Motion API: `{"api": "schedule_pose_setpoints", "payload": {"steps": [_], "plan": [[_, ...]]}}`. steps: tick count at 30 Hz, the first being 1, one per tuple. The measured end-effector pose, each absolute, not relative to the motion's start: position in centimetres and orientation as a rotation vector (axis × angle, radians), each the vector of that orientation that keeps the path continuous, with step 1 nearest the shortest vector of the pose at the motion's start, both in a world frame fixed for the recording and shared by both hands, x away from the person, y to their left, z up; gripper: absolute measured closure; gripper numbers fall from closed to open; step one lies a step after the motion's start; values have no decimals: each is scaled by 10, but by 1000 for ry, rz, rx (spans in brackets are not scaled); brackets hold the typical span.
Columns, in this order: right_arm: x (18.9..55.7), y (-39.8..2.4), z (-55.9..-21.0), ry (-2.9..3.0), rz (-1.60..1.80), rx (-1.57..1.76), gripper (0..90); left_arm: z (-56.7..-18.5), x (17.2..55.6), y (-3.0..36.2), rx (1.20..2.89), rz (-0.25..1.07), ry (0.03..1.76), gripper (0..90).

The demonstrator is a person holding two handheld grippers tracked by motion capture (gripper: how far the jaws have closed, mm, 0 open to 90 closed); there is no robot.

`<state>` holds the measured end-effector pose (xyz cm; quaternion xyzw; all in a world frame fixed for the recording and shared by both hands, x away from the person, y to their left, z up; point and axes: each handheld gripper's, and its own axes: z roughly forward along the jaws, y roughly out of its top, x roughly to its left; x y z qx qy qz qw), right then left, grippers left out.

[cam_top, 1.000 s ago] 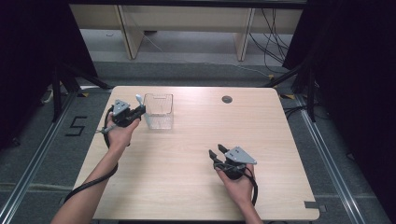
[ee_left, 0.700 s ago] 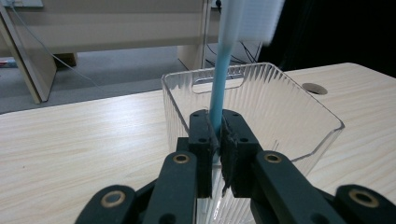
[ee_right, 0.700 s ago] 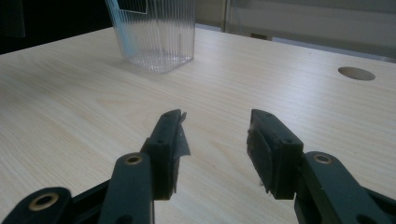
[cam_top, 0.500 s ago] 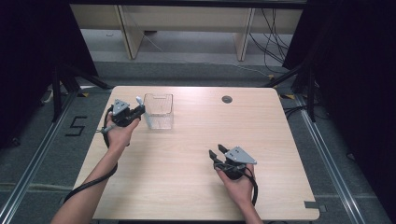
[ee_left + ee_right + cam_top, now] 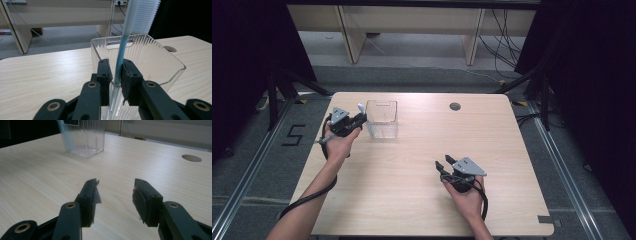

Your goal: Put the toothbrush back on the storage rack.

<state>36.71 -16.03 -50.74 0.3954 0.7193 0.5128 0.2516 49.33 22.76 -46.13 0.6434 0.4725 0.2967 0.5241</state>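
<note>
Nearest us, our right gripper (image 5: 443, 162) rests unclenched on the table (image 5: 512, 150), well apart from the bin (image 5: 381, 119). Farther off, our left gripper (image 5: 115, 72) clamps a toothbrush (image 5: 125, 42) just beside the bin's near corner.

Container (image 5: 382, 119) far-left on table (image 5: 512, 150); hole (image 5: 455, 106) behind.

A light wooden table (image 5: 412, 200) with rounded corners carries a clear ribbed container (image 5: 382, 119), which stands upright near the far left corner. A small round, seemingly grommet-like hole (image 5: 455, 106) sits near the far edge.
</note>
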Motion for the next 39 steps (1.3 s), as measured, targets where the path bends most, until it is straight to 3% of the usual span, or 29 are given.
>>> {"api": "schedule_pose_setpoints", "payload": {"steps": [39], "plan": [[367, -161, -507, 1959, 1393, 1072, 540, -459, 469, 231, 1545, 718, 1106, 631]]}}
